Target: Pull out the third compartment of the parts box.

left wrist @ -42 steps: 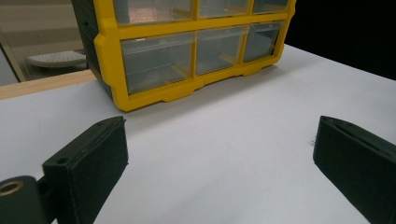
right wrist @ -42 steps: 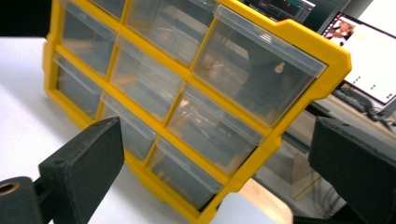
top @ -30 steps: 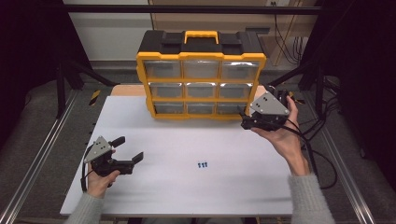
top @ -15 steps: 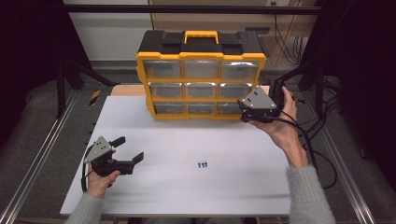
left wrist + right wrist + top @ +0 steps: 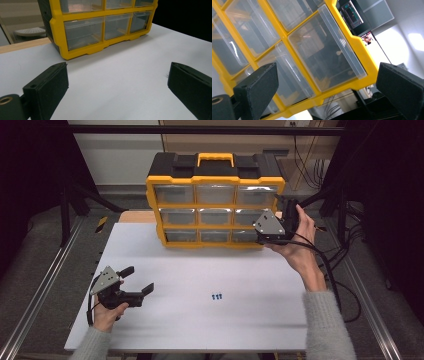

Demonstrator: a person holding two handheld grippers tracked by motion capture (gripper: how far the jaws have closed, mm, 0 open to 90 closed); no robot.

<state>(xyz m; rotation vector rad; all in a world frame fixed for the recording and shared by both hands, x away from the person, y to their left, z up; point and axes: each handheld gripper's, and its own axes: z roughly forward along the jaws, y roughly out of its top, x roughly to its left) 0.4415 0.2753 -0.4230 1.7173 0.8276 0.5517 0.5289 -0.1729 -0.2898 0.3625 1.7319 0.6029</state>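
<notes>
At the back of the white counter [image 5: 280, 320] stands a yellow drawer organizer [image 5: 215, 205]. The right tongs [image 5: 261, 236], spread wide, approach its lower right drawer [image 5: 324, 52] (clear, light, rigid plastic, likely slippery; best gripped by its front lip). The left tongs [image 5: 136, 281] rest wide open.

A: Where does the high view sit?

B: Above the person's edge of the white table [image 5: 200, 270], looking forward and down, far enough back to take in the whole top and the yellow drawer organizer [image 5: 215, 202] at its far side.

A: And the left gripper view?

B: Low over the table, facing the organizer's lower drawers from some way off.

A: The right gripper view?

B: Tilted, very near the organizer's clear drawers [image 5: 324, 52]. All three views share that organizer.
</notes>
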